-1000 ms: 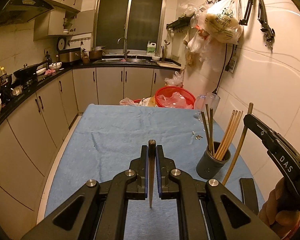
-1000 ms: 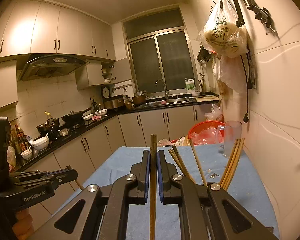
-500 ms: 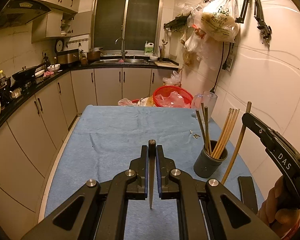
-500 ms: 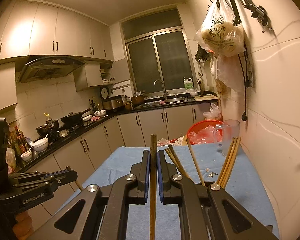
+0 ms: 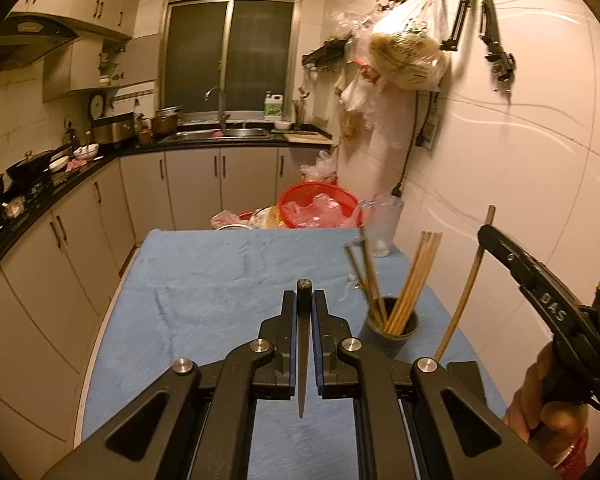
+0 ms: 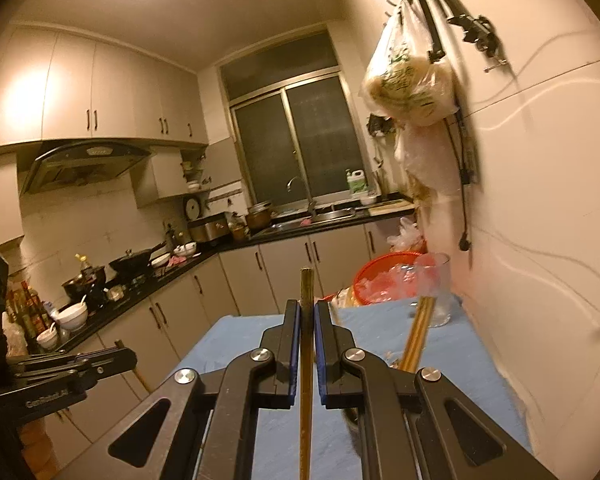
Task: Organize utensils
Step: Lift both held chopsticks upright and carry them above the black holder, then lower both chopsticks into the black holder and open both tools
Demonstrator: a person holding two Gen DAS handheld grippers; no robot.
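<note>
My left gripper (image 5: 303, 300) is shut on a dark, pointed chopstick (image 5: 302, 360) and hovers over the blue cloth-covered table (image 5: 204, 280). To its right stands a grey cup (image 5: 388, 330) with several wooden chopsticks (image 5: 414, 280) upright in it. At the right edge a hand holds my right gripper (image 5: 486, 236), shut on a pale wooden chopstick (image 5: 464, 292) that slants down beside the cup. In the right wrist view the right gripper (image 6: 307, 308) clamps that chopstick (image 6: 306, 380). The cup's chopsticks (image 6: 418, 332) show behind its right finger, and the cup itself is mostly hidden.
A red basket (image 5: 320, 204) of plastic and a clear glass jug (image 5: 385, 224) stand at the table's far end. The tiled wall (image 5: 500, 184) runs close along the right side. Small scraps (image 5: 352, 280) lie on the cloth behind the cup. Kitchen cabinets (image 5: 80, 240) line the left.
Both grippers have risen, each keeping its chopstick. The cup has shifted left in the left view. In the right view its chopsticks have sunk behind the right finger.
</note>
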